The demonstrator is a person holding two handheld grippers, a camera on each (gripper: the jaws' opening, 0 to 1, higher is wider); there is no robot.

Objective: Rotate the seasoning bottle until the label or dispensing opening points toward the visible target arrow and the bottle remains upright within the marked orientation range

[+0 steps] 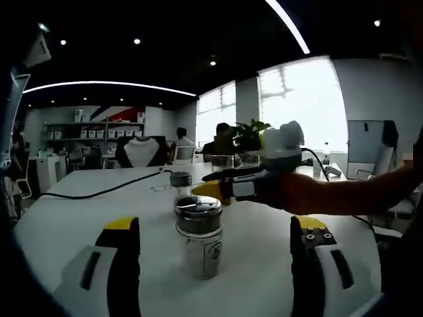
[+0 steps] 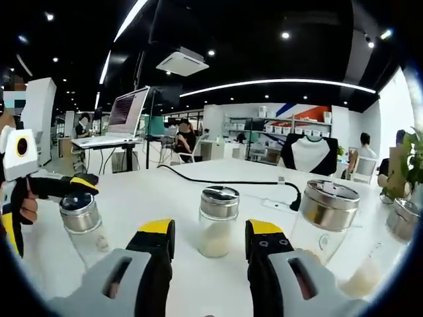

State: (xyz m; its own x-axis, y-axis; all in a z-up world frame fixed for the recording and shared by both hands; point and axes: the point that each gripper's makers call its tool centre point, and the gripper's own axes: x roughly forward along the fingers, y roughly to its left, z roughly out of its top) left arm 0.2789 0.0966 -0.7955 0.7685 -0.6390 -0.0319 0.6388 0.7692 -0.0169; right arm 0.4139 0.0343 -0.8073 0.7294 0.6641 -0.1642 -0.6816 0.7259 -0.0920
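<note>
The clear glass seasoning bottle with a perforated steel lid (image 1: 199,238) is seen upright on the white surface (image 1: 264,264), centred between the wide-open left gripper (image 1: 215,251); the right gripper (image 2: 209,254) is narrower, empty.

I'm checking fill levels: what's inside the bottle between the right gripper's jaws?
The bottle holds pale powder in its lower part, clear above, under a metal cap. The jaws cover its sides.

White table (image 2: 198,188), black cable (image 2: 225,180), open laptop (image 2: 122,119) (raised), possibly shelving (image 1: 92,129), potted plant (image 1: 250,135)
</note>
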